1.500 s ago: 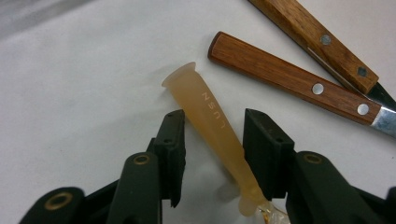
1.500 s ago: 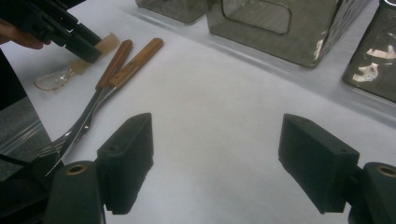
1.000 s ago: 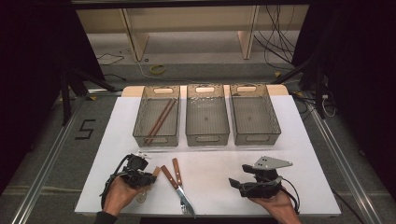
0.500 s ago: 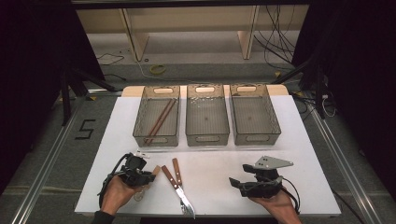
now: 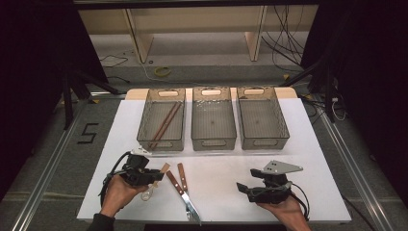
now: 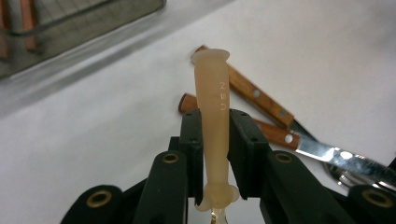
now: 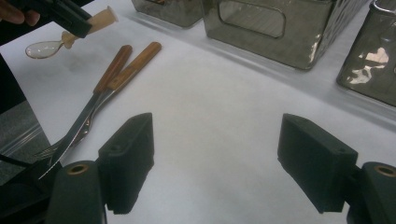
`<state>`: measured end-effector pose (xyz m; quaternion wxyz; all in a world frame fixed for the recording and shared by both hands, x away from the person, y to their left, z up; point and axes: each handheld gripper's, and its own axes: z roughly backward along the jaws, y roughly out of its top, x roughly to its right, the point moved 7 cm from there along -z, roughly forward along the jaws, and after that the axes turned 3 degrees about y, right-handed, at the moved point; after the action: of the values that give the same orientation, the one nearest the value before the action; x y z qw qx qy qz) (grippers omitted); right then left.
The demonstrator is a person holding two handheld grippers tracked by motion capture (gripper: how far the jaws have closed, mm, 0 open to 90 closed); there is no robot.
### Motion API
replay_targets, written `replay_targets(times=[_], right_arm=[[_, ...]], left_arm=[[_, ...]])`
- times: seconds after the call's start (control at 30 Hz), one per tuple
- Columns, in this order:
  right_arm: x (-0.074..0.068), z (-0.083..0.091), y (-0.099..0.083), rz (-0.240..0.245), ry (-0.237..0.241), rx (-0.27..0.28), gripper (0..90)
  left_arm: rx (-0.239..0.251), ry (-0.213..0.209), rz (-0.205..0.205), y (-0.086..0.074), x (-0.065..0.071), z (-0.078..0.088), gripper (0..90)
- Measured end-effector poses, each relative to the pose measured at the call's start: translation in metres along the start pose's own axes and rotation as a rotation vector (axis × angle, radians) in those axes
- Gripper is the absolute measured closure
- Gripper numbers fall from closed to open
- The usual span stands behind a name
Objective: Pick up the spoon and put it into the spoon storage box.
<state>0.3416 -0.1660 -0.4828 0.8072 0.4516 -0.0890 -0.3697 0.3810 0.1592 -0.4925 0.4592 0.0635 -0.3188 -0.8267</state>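
My left gripper (image 5: 154,176) is shut on the cream handle of a small spoon (image 5: 146,194) and holds it just above the white table at the front left. In the left gripper view the black pads clamp both sides of the spoon's handle (image 6: 212,93), whose flared end points away from me. From the right gripper view, the spoon (image 7: 70,36) hangs with its clear bowl toward the left, in the left gripper (image 7: 70,21). My right gripper (image 5: 243,187) rests low at the front right, jaws wide apart (image 7: 217,154), nothing between them.
A knife (image 5: 192,208) and a fork (image 5: 173,180) with wooden handles lie crossed on the white mat (image 5: 226,166) between the hands. Three grey bins stand in a row behind: the left bin (image 5: 144,130) holds brown chopsticks (image 5: 163,124); the middle bin (image 5: 214,142) and right bin (image 5: 284,130) look bare.
My left gripper has risen a little with the spoon in its jaws. The right gripper has kept still.
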Motion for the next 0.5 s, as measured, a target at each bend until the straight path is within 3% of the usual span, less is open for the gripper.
replay_targets(times=[0.3, 0.5], right_arm=[[0.001, 0.000, 0.000, -0.002, 0.001, 0.004, 28.0], [0.001, 0.001, 0.001, -0.007, -0.001, 0.010, 28.0]], left_arm=[[0.063, -0.019, -0.069, 0.042, 0.012, 0.003, 75.8], [0.090, -0.037, -0.096, 0.068, 0.021, -0.006, 75.8]])
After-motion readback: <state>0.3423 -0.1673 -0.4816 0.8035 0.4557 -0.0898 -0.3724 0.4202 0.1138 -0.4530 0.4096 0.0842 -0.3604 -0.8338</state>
